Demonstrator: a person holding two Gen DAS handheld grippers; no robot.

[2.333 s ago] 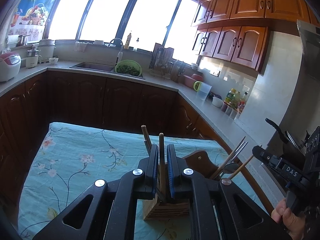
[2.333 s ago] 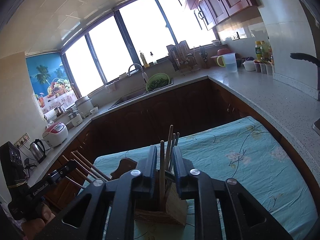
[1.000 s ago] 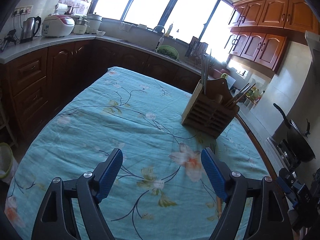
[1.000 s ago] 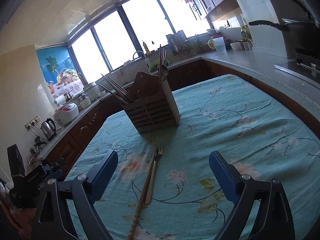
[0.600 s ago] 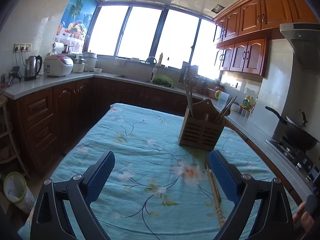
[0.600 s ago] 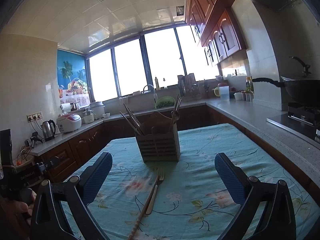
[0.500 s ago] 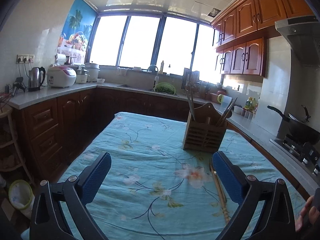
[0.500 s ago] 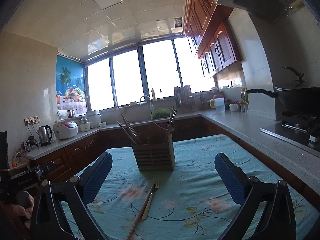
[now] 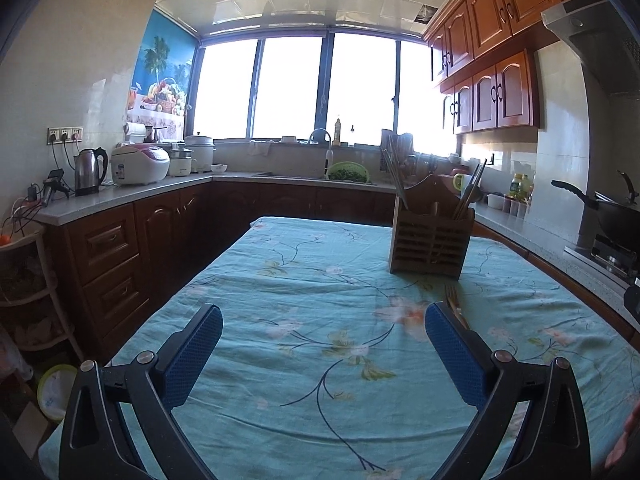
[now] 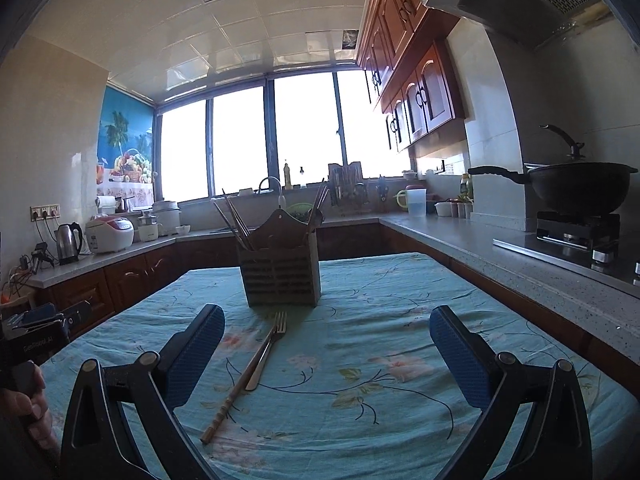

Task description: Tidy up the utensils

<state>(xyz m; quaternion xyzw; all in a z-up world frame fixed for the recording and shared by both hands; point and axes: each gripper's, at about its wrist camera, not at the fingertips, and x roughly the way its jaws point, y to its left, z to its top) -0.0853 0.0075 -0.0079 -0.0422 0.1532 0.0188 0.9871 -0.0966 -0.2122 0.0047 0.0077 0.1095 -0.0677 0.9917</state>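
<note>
With both grippers empty and their jaws spread wide, we judge the step in hand to be picking up one of the two utensils left on the table (image 10: 400, 312). The fork (image 10: 267, 350) and a single chopstick (image 10: 236, 388) lie side by side, touching along part of their length, in front of the wooden utensil holder (image 10: 280, 268). They sit just ahead of the right gripper (image 10: 326, 328), nearer its left finger than its right. From the left gripper (image 9: 324, 320), only the fork's tines (image 9: 451, 295) show beside the right finger. We should take one piece at a time: come down on the free end, where the two part, jaws set across the shaft, close fully, then lift before carrying it to the holder's matching compartment.
</note>
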